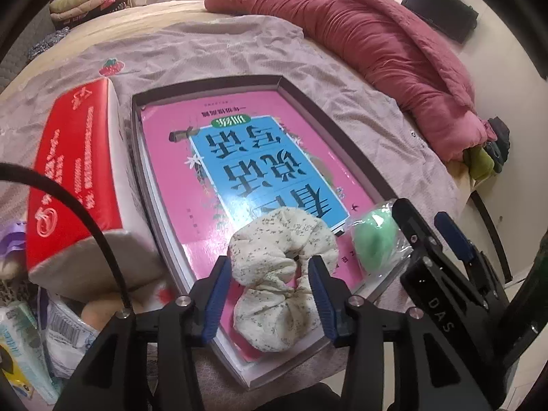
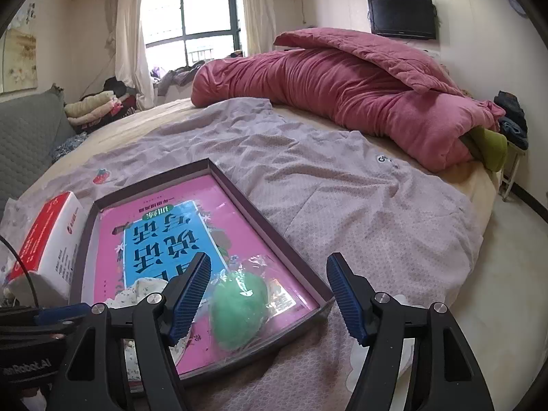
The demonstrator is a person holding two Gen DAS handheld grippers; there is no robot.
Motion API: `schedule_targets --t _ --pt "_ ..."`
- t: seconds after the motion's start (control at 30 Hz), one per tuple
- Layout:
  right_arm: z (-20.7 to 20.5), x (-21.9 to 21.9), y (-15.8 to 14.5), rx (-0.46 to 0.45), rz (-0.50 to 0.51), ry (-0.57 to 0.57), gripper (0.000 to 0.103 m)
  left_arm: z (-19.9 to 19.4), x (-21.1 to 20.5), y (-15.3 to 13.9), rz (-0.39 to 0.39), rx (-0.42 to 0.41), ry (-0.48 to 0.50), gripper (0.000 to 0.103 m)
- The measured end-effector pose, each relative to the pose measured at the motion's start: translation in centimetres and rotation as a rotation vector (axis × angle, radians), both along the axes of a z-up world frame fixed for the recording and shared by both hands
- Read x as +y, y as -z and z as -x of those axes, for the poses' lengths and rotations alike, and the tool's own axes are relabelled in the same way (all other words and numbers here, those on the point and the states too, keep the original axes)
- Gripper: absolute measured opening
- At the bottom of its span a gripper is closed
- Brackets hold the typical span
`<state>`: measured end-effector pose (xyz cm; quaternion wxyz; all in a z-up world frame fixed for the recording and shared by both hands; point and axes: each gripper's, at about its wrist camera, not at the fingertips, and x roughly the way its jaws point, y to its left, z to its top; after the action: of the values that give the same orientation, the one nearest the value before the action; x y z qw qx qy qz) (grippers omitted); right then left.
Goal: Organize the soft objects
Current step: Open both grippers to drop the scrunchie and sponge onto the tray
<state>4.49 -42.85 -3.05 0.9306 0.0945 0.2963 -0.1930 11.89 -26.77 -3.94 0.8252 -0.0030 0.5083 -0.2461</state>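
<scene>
A cream floral scrunchie (image 1: 277, 274) lies on a pink book inside a shallow dark tray (image 1: 291, 85) on the bed. My left gripper (image 1: 270, 294) is open, its blue fingers on either side of the scrunchie and apart from it. A green soft lump in clear plastic wrap (image 1: 375, 243) lies at the tray's near right corner. In the right wrist view it (image 2: 238, 308) sits between the fingers of my open right gripper (image 2: 270, 294), nearer the left one. The scrunchie's edge (image 2: 144, 289) shows left of it, and the tray's rim (image 2: 239, 191) runs behind.
A red and white tissue pack (image 1: 78, 171) leans against the tray's left side. A rolled pink quilt (image 2: 342, 92) lies across the far side of the bed. Folded clothes (image 2: 92, 106) sit at the back left. Bags and packets (image 1: 41, 325) lie at the near left.
</scene>
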Motion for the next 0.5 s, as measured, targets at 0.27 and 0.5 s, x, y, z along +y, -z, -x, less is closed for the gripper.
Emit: schedule_targets --t 0.27,0.5 --pt "0.1 0.2 -0.3 -0.013 0.003 0.000 0.074 1.4 0.5 -2.0 0.001 -0.049 0.014 0.054" --pt "0.5 0.5 -0.9 -0.039 0.015 0.006 0.075 2.4 1.9 -3.3 -0.002 -0.084 -0.008 0.065"
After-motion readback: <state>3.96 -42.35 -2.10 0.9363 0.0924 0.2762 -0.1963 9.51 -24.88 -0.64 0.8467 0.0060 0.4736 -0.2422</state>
